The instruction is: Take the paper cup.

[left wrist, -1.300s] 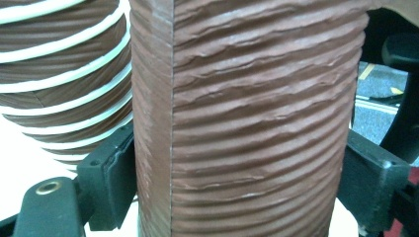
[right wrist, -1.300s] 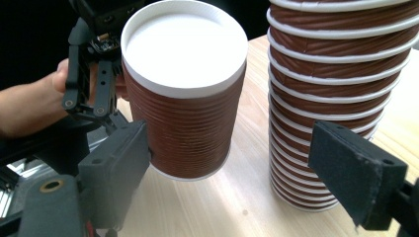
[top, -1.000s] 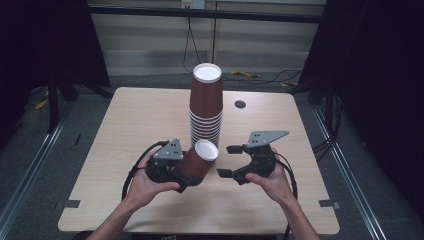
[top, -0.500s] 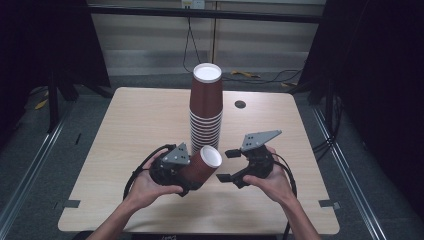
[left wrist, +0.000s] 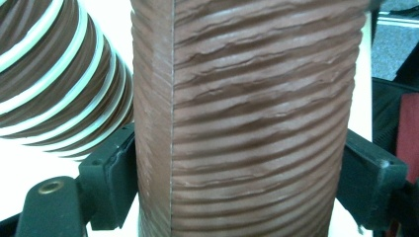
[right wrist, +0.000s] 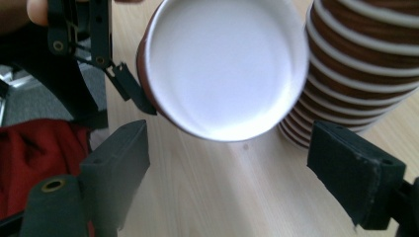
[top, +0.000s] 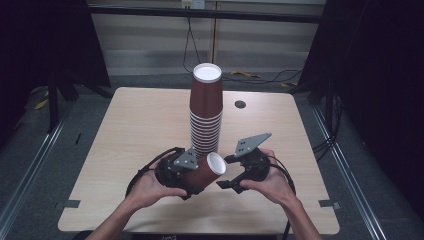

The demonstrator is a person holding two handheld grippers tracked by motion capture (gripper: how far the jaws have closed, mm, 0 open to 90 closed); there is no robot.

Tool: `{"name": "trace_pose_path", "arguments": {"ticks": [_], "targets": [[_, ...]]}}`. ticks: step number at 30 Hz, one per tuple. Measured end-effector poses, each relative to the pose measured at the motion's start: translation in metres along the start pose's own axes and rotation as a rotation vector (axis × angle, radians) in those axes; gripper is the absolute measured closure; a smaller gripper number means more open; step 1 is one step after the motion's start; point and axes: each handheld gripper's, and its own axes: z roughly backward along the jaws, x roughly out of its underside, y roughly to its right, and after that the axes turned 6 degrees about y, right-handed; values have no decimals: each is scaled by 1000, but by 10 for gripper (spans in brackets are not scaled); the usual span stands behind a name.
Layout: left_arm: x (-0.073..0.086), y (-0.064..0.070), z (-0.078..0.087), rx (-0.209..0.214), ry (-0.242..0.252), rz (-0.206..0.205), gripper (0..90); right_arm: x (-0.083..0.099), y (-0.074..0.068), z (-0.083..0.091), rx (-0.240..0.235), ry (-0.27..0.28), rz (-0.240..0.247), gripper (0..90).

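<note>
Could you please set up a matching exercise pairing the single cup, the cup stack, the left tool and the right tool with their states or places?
Things:
1. single cup
2. cup stack
3. left tool
4. right tool
5. table

States or places:
A. open, jaws empty, facing the cup's white end
B. upright at the middle of the table
C. tilted on its side, held off the table
D. shut on the ribbed brown wall
E. light wood, bearing the stack

Pairs: 1-C, 2-B, 3-D, 4-A, 5-E

Tall cup stack blocking the tabletop centre, held cup just before it near the front edge, bare tabletop open toward left and right edges
</note>
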Motion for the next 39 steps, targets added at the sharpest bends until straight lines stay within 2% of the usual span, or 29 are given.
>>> {"name": "trace_pose_path", "arguments": {"ticks": [1,2,3,4,6,9,10,11,16,17,21,23,24,26,28,33,35,37,38,39], "targets": [[0,0,0,0,0,0,161,0,0,0,0,0,0,166],[-1,0,-2,-5,-22,-2,161,0,0,-1,-1,-12,-1,172],[-3,-1,-2,-5,-36,-12,161,1,1,-3,-1,-52,-12,183],[-4,-2,-2,-5,-45,-4,162,2,2,-4,-18,-60,-25,199],[-4,-3,-3,-7,-56,-13,162,3,3,-5,1,-67,-17,190],[-4,-2,-5,-17,-67,-17,162,4,4,-5,0,-77,-26,189],[-3,-2,-6,-23,-81,-31,162,5,5,-5,3,-77,-24,191],[-3,-1,-6,-25,-78,-29,162,5,5,-5,5,-93,-30,192],[-2,-1,-9,-34,-108,-42,162,8,5,-11,-1,-136,-17,191],[-2,0,-11,-31,-120,-35,162,8,5,-12,7,-144,-8,191],[-1,3,-18,-44,-165,-53,162,8,7,-18,3,-196,8,192],[-1,3,-19,-41,-172,-56,162,8,8,-19,5,-201,5,197],[-1,5,-20,-38,-181,-60,162,9,8,-20,-8,-215,2,211],[-1,6,-22,-39,-212,-94,162,9,8,-22,-14,-226,6,220],[-2,8,-23,-36,-223,-106,162,8,7,-22,-15,-235,8,231],[-4,11,-23,-43,-241,-123,162,9,7,-27,-30,-268,-3,205],[-3,14,-25,-42,-252,-124,162,9,8,-29,-51,-270,-22,191],[-3,15,-27,-48,-246,-113,162,8,8,-29,-55,-267,-20,186],[-4,15,-28,-38,-266,-140,162,9,8,-30,-76,-254,-13,172],[-4,15,-28,-38,-266,-140,162,9,8,-30,-76,-254,-13,172]]}}
